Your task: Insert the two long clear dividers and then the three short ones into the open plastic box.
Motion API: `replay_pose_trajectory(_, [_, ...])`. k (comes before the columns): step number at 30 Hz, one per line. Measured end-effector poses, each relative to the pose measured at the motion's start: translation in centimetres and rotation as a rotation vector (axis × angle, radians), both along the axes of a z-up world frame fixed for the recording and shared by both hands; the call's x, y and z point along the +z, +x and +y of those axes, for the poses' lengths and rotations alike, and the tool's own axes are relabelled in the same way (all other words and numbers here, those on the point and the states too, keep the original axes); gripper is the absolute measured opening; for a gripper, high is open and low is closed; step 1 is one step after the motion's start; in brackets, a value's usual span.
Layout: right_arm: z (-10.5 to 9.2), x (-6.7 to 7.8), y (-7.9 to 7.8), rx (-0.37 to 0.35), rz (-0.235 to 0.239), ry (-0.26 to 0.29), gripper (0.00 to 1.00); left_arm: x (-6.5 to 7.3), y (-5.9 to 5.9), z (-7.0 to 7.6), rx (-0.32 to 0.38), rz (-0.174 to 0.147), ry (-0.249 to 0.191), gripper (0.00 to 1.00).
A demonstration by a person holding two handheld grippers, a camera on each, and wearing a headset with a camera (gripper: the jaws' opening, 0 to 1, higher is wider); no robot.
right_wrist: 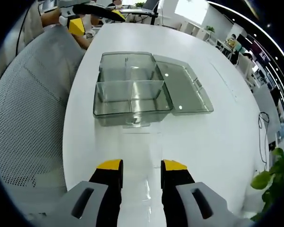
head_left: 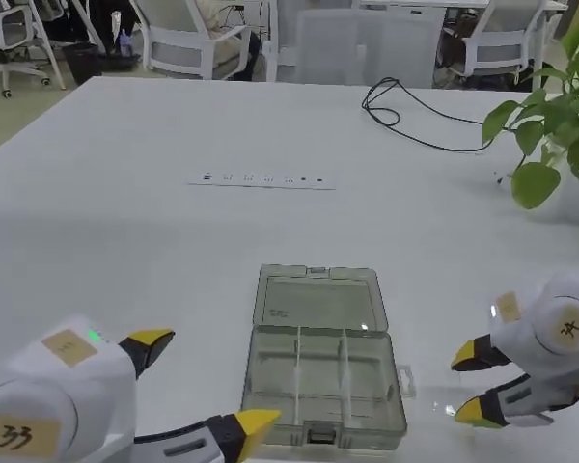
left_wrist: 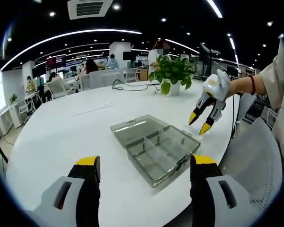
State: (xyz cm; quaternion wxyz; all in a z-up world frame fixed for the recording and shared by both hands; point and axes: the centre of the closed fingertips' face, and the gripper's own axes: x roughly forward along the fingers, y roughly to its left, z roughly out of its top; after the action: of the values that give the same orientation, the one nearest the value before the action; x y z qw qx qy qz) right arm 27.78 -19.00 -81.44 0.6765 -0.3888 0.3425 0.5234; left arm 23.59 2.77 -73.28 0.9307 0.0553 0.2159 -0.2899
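Nearest us in the head view, the left gripper (head_left: 203, 381) hangs at the bottom edge with its jaws spread wide and nothing between them, just short of the front left corner of the open plastic box (head_left: 367, 431). The right gripper (head_left: 471, 384) hovers off the box's right side, its jaws parted and empty too. The box sits on the white table (head_left: 125, 241) with its lid (head_left: 318, 301) laid flat behind it. Two clear dividers (head_left: 297, 362) stand inside, running front to back and splitting the tray into three lanes; we take these for the long pair. We make out no cross pieces here, so we judge the short ones to be the step in hand. A faint clear piece (head_left: 403, 381) lies on the table just beside the box's right wall. We think it is a short divider, but it is too pale for us to be sure.

From the left gripper view, the box lies ahead between the wide jaws, and the right gripper is poised near its far corner.

From the right gripper view, the jaws stand a little apart over bare table. The box is ahead, with the clear piece against its near wall. A line crossing one lane may be a short divider or a glint; we cannot tell which. The next move calls for pinching that thin, flat piece by an edge and standing it upright between two long walls.
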Motion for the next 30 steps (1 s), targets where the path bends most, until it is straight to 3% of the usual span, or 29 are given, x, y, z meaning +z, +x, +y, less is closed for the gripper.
replay_pose_trajectory(5, [1.1,2.0,0.3,0.017,-0.054,0.023,0.32,0.0,-0.2,-0.5,-0.017,-0.001,0.006,0.78])
replay_pose_trajectory(14, [3.9,4.1,-0.4,0.074,-0.115,0.072,0.32,0.1,-0.4,-1.2,-0.034,-0.001,-0.009,0.73])
replay_pose_trajectory(24, [8.3,6.2,-1.4,0.144,-0.188,0.164,0.32,0.5,-0.6,-1.8,-0.028,0.021,-0.115,0.62])
replay_pose_trajectory(30, [10.9,7.1,-1.9,0.174,-0.218,0.223,0.32,1.1,-0.4,-2.3,-0.03,0.017,-0.18,0.55])
